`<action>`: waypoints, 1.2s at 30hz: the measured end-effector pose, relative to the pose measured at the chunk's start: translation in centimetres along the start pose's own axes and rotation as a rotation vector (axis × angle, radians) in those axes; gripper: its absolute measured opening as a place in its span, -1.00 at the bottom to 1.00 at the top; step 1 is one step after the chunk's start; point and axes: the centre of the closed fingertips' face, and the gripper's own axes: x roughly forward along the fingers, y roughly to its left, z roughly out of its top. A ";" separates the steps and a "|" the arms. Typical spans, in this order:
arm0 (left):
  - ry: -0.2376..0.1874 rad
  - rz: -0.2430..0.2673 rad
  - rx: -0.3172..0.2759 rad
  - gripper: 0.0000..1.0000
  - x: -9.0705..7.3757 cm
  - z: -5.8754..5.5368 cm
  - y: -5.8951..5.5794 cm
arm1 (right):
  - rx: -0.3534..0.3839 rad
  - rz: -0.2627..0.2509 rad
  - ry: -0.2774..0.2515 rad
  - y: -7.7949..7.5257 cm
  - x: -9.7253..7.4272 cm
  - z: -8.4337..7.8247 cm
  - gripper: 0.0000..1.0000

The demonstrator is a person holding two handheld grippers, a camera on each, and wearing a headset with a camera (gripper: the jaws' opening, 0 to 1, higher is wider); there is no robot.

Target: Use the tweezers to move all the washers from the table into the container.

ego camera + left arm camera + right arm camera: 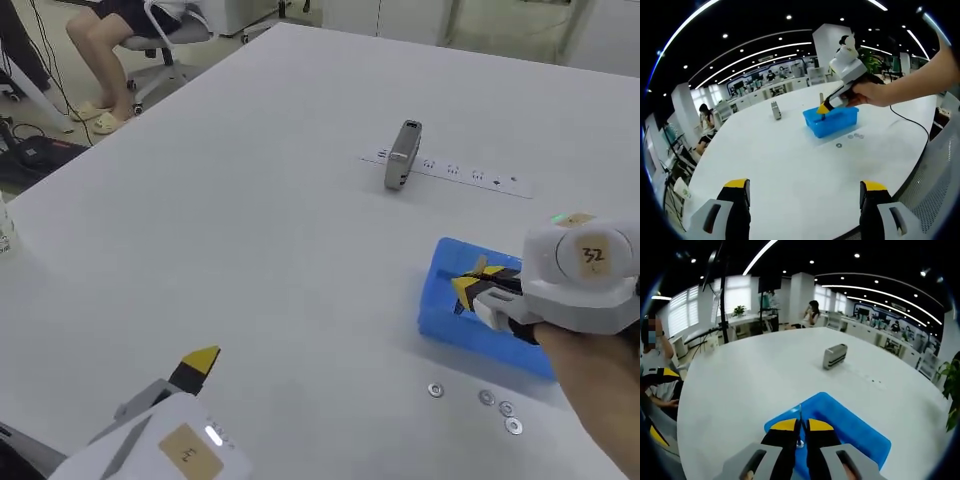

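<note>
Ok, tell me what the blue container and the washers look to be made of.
The container: probably plastic, with even bright blue colour and a smooth, slightly glossy wall. The washers: most likely metal, being thin silvery rings that glint against the white table.

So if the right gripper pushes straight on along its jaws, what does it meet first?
Probably the blue container: the tweezers in the right gripper point down into it, though depth is unclear.
</note>
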 end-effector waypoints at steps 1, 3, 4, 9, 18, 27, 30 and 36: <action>0.002 -0.001 0.001 0.86 0.0 0.0 0.0 | 0.004 -0.006 -0.005 -0.1 -0.2 0.2 -0.95; 0.001 0.000 0.004 0.86 0.0 0.0 0.0 | 0.011 -0.007 -0.013 -0.1 -0.5 0.6 -0.95; -0.001 0.000 0.003 0.86 0.0 0.0 0.0 | 0.018 -0.008 -0.018 -0.1 -0.7 0.8 -0.95; -0.006 0.001 0.003 0.86 -0.1 0.1 0.0 | 0.026 -0.002 -0.068 0.6 -2.6 2.5 -0.95; -0.015 0.005 0.001 0.87 -0.2 0.2 0.1 | 0.085 0.020 -0.138 2.0 -5.1 4.0 -0.95; -0.026 0.014 -0.001 0.86 -0.3 0.4 0.3 | 0.112 0.043 -0.152 3.2 -6.4 3.3 -0.95; -0.021 0.012 0.000 0.86 -0.3 0.3 0.2 | 0.124 0.059 -0.144 3.9 -6.5 2.6 -0.95; -0.022 0.011 0.003 0.86 -0.3 0.4 0.2 | 0.141 0.071 -0.114 4.3 -6.2 0.8 -0.95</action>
